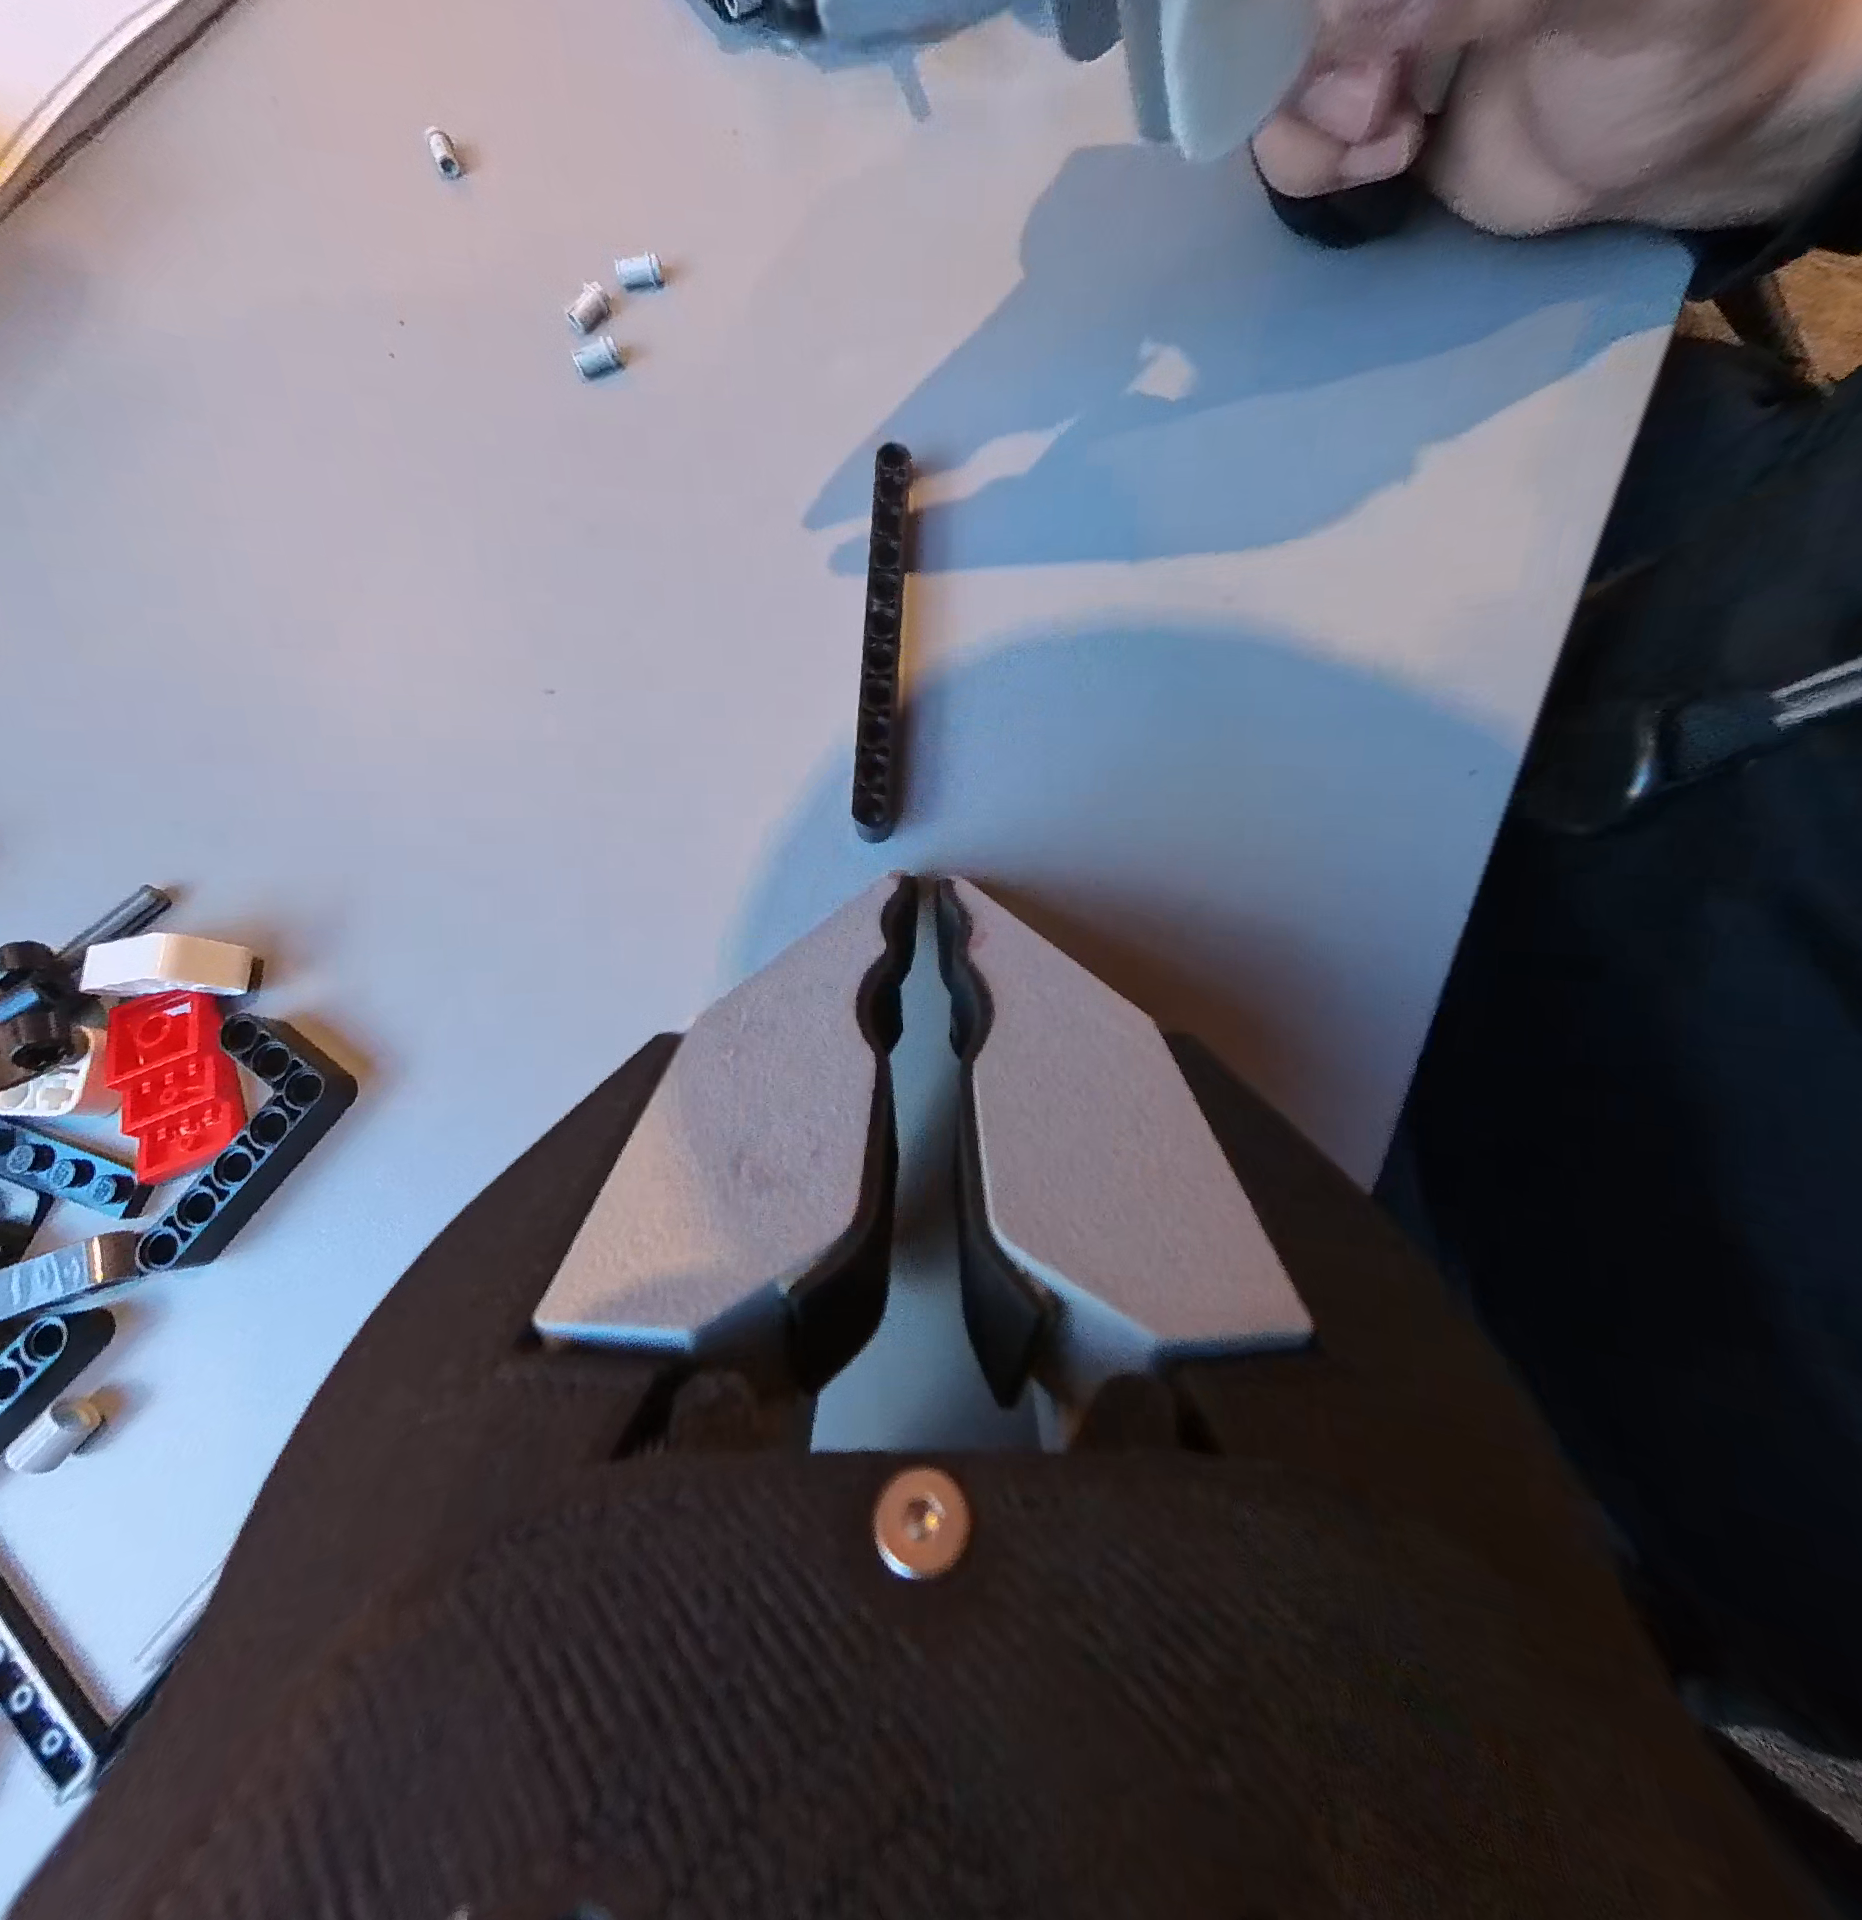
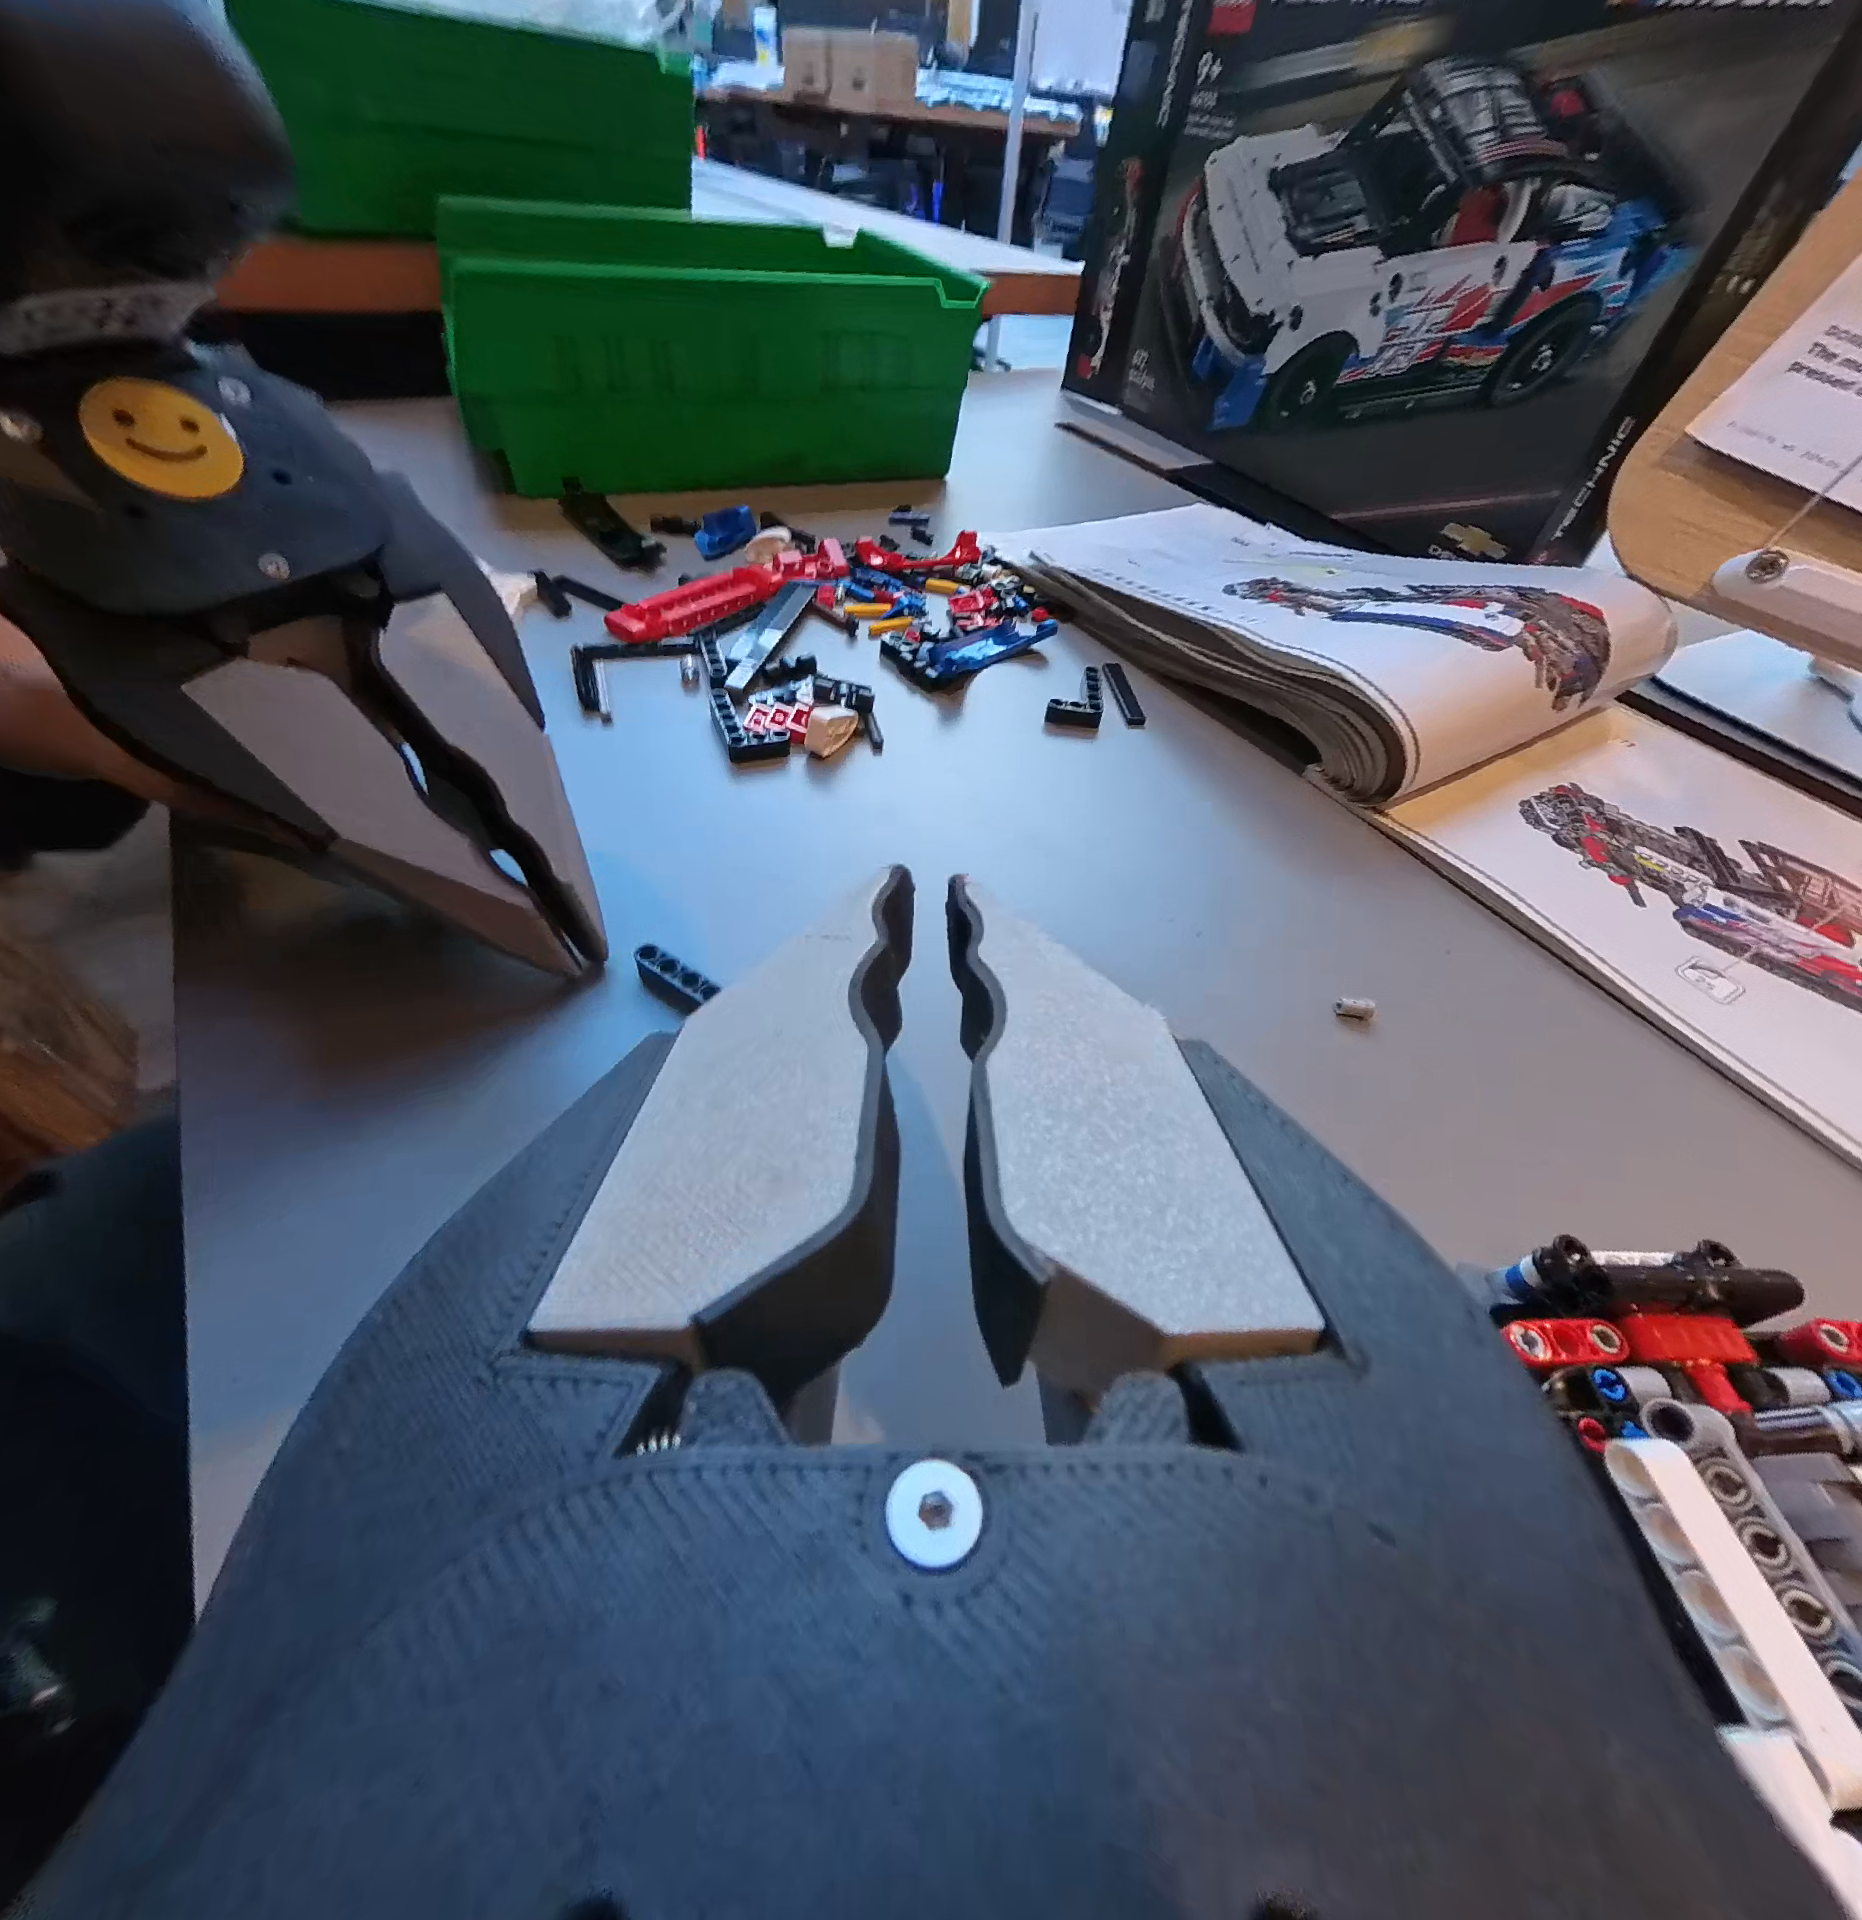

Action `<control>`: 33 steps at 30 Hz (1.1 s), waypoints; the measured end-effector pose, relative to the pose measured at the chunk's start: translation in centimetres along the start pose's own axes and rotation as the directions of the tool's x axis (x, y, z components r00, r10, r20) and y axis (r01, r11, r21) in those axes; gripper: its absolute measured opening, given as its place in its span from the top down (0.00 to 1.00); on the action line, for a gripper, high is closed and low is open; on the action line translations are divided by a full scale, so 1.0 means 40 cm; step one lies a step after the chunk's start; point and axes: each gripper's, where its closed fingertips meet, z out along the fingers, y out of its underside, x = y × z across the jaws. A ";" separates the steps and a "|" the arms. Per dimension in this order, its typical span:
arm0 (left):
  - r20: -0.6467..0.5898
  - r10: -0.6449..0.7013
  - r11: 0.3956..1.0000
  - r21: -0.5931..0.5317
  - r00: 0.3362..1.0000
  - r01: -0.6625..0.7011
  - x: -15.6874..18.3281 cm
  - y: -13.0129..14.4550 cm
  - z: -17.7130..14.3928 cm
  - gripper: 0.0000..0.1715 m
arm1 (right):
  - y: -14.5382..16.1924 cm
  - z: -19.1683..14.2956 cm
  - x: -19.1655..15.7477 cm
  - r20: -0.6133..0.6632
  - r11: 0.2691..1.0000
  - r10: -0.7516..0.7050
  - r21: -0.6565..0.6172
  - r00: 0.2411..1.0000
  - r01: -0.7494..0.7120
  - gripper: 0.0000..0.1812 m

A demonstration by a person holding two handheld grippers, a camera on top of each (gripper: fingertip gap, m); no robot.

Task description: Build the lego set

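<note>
**Two hand-held grippers over a counter of loose lego parts**

Left wrist view: left gripper (image 1: 925, 883) at lower centre, fingers (image 1: 761, 1132) nearly closed, only a thin slit between the tips, nothing held. Just beyond the tips, flat on the grey counter (image 1: 387, 582), a long black beam (image 1: 883, 636) running lengthwise up the frame, untouched. Three small grey pins (image 1: 607, 312) in a cluster at upper left of centre, a fourth grey pin (image 1: 445, 152) farther up. Loose heap of parts (image 1: 148, 1132) at the left edge: black and blue beams, a red piece, a white piece. A person's hand (image 1: 1529, 114) at upper right, near the counter's edge.

Right wrist view: right gripper (image 2: 929, 888) at lower centre, fingers (image 2: 1093, 1143) likewise close together with a narrow gap, empty. Left gripper (image 2: 584, 951) seen at the left of the frame, tilted down, tips at or just above the counter (image 2: 1114, 935), a yellow smiley disc (image 2: 161, 437) on its body. Just beside those tips, the near end of the black beam (image 2: 675, 977), the rest hidden behind the right gripper's finger. Scattered red, blue and black parts (image 2: 833, 634) at centre, well apart from both grippers. Green bins (image 2: 698, 353) behind the parts. Set box (image 2: 1426, 270) with a race car pictured at upper right; open instruction booklet (image 2: 1426, 675) below it. One small grey pin (image 2: 1354, 1006) alone at right of centre. Partly built model (image 2: 1716, 1455) at lower right, just beside the right gripper's body.
</note>
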 end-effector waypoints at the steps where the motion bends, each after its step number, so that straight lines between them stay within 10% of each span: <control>1: -0.004 0.001 1.000 0.000 1.000 -0.001 0.000 0.000 0.000 1.00 | -0.003 -0.002 0.004 0.001 1.000 0.014 0.009 1.000 -0.014 0.98; 24: -0.003 0.046 0.999 0.002 0.999 -0.046 -0.001 -0.003 0.002 0.97 | -0.009 -0.058 0.064 -0.129 0.997 0.038 0.069 0.991 -0.030 0.98; 33: 0.008 0.056 0.998 0.003 0.998 -0.056 -0.002 -0.003 0.002 0.97 | 0.018 0.001 -0.096 -0.021 0.943 -0.331 -0.056 0.943 0.329 0.97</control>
